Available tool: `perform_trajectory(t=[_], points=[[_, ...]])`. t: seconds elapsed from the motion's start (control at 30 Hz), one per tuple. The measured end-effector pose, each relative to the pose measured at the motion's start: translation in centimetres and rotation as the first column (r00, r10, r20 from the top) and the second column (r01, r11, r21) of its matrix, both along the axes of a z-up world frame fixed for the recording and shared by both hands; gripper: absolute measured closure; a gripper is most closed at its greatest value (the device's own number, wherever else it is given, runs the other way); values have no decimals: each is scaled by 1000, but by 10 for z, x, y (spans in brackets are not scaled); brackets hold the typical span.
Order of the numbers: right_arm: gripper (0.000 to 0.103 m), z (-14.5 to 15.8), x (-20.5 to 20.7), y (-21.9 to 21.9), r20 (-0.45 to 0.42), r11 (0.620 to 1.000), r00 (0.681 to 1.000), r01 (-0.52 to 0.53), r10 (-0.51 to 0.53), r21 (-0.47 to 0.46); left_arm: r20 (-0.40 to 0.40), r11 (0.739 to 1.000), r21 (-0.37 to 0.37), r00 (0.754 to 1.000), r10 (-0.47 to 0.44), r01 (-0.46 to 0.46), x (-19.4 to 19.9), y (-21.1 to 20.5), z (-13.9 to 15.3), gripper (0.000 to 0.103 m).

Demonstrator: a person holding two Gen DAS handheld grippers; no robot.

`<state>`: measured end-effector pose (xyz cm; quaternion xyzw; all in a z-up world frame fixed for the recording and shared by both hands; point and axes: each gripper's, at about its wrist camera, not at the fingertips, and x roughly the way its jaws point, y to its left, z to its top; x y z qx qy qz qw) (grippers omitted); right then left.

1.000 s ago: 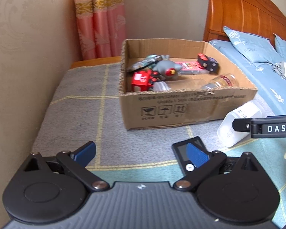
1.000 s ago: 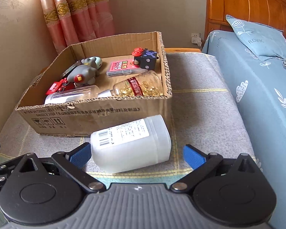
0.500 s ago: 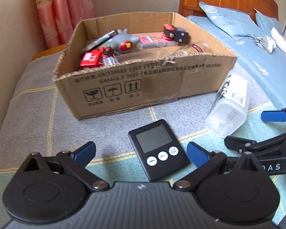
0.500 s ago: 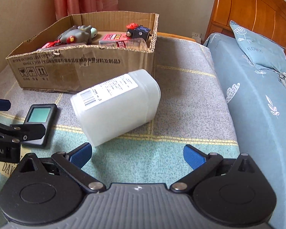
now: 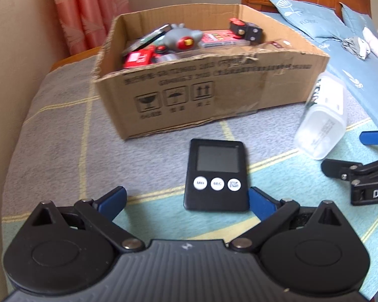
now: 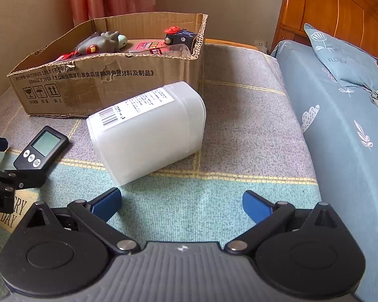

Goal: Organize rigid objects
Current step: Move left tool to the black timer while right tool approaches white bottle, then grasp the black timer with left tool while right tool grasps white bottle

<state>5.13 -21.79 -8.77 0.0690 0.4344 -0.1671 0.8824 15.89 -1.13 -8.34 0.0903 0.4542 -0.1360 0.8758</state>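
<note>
A black digital timer [image 5: 216,175] [image 6: 41,148] lies flat on the blanket in front of my left gripper [image 5: 187,200], which is open, its right fingertip just beside the timer's near corner. A white plastic jar [image 6: 148,132] [image 5: 322,122] with a barcode label lies on its side ahead of my right gripper [image 6: 181,201], also open and empty. Behind both stands a cardboard box [image 5: 214,93] [image 6: 108,80] holding a grey toy, a red toy truck, a red card pack and a black block.
The blanket [image 5: 58,136] covers a low bench along the wall on the left. A blue bed [image 6: 345,136] with pillows rises on the right, with a wooden headboard [image 6: 335,10] behind. Pink curtains [image 5: 88,12] hang at the back.
The left gripper has lined up behind the timer, which now sits more centred and square before it. The right gripper drew back a little from the jar. Both stay open.
</note>
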Motion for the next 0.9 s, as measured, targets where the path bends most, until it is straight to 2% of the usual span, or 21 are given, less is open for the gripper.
perform_trajectory(t=[0.13, 0.47, 0.6, 0.73, 0.8, 0.9], points=[[0, 0, 0, 0, 2, 1000, 1000, 0, 0, -1, 15, 999, 27, 999, 39, -39, 2, 16, 0, 2], [0, 0, -1, 1, 1, 1000, 1000, 1, -1, -1, 23, 984, 30, 984, 175, -176, 22, 41, -2, 3], [0, 0, -1, 1, 3, 1000, 1000, 1, -1, -2, 9, 994, -33, 994, 106, -106, 16, 27, 1, 3], [0, 0, -2, 2, 7, 1000, 1000, -3, 3, -3, 34, 999, -27, 999, 30, -29, 16, -2, -2, 4], [0, 0, -2, 2, 11, 1000, 1000, -6, 6, -4, 36, 1000, -19, 999, 9, -9, 18, -12, -5, 7], [0, -1, -4, 2, 18, 1000, 1000, -14, 14, -7, 43, 998, -57, 999, 22, -20, 23, -14, -6, 10]])
